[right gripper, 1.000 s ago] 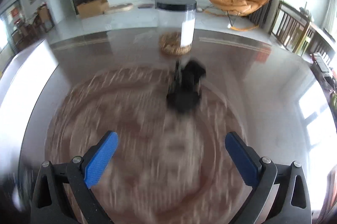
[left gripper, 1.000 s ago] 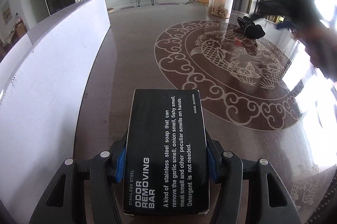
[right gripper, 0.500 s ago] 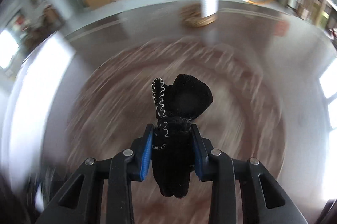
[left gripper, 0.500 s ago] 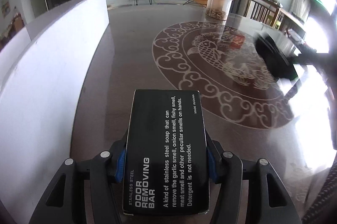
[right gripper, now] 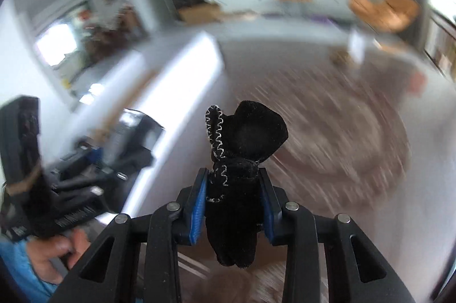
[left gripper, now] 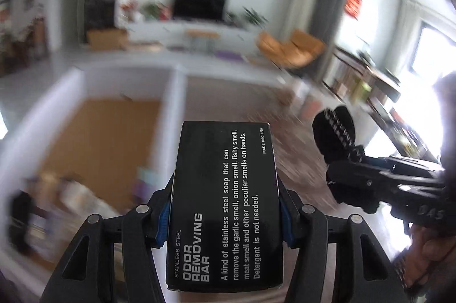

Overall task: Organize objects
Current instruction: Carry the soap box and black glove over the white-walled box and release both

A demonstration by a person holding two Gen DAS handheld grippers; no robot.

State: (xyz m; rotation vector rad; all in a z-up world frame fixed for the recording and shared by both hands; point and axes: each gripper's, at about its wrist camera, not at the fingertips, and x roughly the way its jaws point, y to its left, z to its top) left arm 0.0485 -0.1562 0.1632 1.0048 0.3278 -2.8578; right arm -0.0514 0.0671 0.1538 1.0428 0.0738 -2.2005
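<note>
In the left wrist view most of the room is smeared by motion blur. The left gripper (left gripper: pixel 225 214) has its blue pads (left gripper: pixel 164 220) pressed against the long sides of a black box (left gripper: pixel 225 203) printed "ODOR REMOVING BAR", and the box sticks out forward between the fingers, its near end cut off from below by the gripper body. To the left and below lies a white-walled carton (left gripper: pixel 173 103) with a brown floor. Something lies in its lower left part — pale and purple shapes, a dark one at the edge — too blurred to name. On the right the right gripper (left gripper: pixel 367 177) reaches in from the frame edge, a black pouch (left gripper: pixel 333 132) with white stitching at its tip. A clear jar (left gripper: pixel 287 97) on the table (left gripper: pixel 302 166) beyond is only a smudge.

In the right wrist view the black pouch (right gripper: pixel 242 160) is pinched between the blue pads of the right gripper (right gripper: pixel 233 194), whose fingers stand narrow. Its drawstring mouth flares open above the pads and its lower end hangs below them. The jaws have just been closing, with the pouch between them. The patterned table (right gripper: pixel 342 137) is streaked with blur. At far left the left gripper (right gripper: pixel 94 160) and the hand (right gripper: pixel 57 251) holding it show — partly cut off — with the white carton wall (right gripper: pixel 171 92) behind.
</note>
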